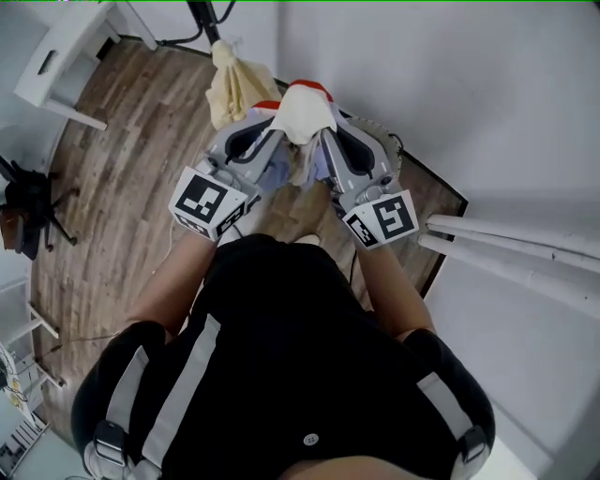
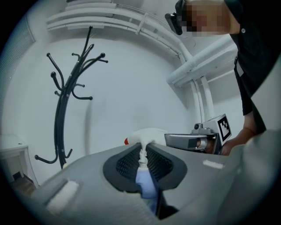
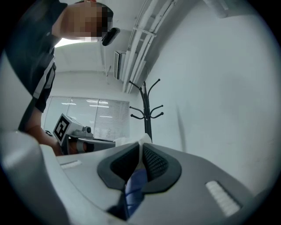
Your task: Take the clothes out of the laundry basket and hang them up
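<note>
Left claw [image 1: 274,141], right claw [image 1: 325,141]: level, on garment [image 1: 302,112]

Your left gripper [image 1: 279,131] and right gripper [image 1: 323,136] are covering most of the white garment [image 1: 302,108] in the head view. Only a bunched top with a red edge is showing, so its shape is not readable. Your torso is blocking the floor below. The coat stand [image 1: 202,19] is running off the top edge, and a cream cloth [image 1: 230,84] is covering part of it. In both gripper views the gripper bodies are hiding the stand's lower end, and the fabric is disappearing between the jaws.
</note>
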Demonstrator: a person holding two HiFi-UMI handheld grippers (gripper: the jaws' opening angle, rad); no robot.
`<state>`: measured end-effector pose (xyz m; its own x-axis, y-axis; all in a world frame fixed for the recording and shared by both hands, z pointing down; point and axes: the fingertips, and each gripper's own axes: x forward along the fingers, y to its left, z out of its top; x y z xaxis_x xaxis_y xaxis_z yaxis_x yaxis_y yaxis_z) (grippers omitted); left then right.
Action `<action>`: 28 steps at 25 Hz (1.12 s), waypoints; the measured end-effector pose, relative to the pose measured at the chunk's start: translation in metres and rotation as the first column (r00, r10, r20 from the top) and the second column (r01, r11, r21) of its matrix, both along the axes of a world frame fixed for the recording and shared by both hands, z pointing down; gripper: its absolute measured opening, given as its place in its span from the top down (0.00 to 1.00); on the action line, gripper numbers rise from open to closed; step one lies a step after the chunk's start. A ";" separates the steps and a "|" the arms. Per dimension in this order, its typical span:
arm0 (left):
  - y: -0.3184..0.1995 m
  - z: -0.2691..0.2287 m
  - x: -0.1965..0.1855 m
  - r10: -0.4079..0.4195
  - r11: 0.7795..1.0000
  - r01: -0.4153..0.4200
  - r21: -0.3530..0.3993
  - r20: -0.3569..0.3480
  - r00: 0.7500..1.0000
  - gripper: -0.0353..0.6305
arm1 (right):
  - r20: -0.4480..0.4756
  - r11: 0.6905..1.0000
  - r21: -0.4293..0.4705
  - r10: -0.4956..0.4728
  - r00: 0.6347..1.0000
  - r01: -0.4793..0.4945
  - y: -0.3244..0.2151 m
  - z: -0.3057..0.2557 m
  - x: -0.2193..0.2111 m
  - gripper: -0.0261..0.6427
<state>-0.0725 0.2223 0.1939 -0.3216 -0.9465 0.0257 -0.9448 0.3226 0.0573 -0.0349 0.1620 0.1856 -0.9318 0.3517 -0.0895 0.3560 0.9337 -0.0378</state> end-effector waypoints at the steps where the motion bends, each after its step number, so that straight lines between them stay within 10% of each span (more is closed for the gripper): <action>1: 0.014 -0.003 -0.005 -0.003 1.000 0.003 0.006 0.003 1.000 0.90 | 0.004 1.000 -0.001 -0.005 1.000 0.005 0.015 -0.003 -0.007 0.92; 13: 0.195 -0.020 -0.111 -0.038 0.999 0.037 0.037 0.014 0.999 0.90 | 0.011 1.000 -0.013 -0.010 1.000 0.010 0.188 -0.021 -0.119 0.92; 28: 0.248 -0.080 -0.192 -0.126 0.987 0.112 0.117 0.117 0.985 0.90 | 0.118 0.996 0.033 -0.089 0.989 0.085 0.235 -0.069 -0.188 0.92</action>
